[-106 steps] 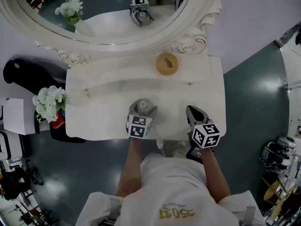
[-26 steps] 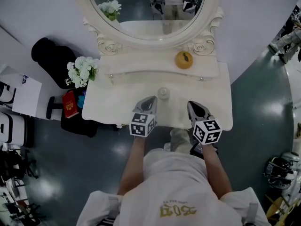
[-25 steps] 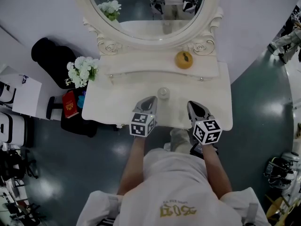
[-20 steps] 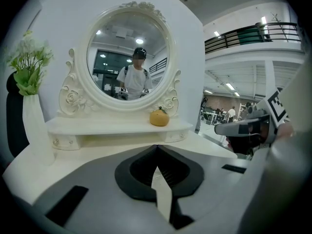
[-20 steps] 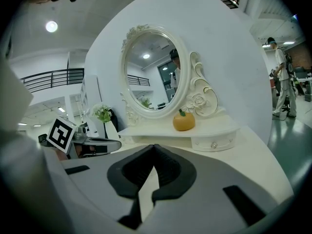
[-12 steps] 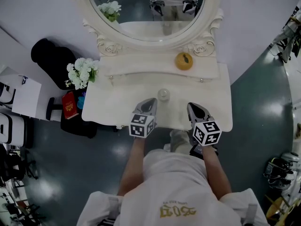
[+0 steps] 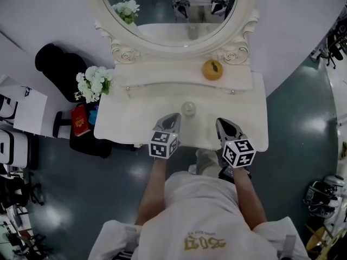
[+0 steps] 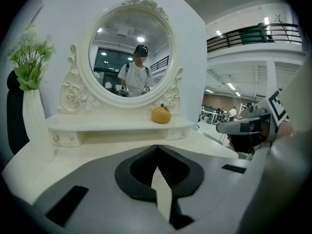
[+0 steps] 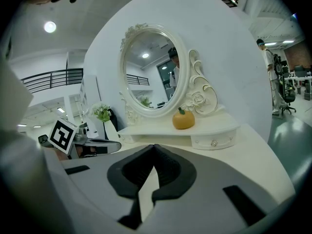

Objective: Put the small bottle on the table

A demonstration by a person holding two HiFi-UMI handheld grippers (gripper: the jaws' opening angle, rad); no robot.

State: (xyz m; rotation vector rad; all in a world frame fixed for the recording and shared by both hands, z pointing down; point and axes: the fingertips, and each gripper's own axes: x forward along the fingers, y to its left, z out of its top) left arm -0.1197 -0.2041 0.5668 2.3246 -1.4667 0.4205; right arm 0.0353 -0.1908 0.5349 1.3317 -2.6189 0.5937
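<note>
Since the small bottle stands upright on the white surface in the head view, just ahead of the left gripper and apart from it, the placing looks done to me. The good way now is to draw both grippers straight back, without any sideways swing toward the bottle. The right gripper hangs near the front edge, well clear of it. In the left gripper view the fingers are clenched together with nothing between them. The bottle is hidden behind them, and only the orange ornament shows beyond. In the right gripper view the fingers are also clenched and empty, and the bottle cannot be made out there.
</note>
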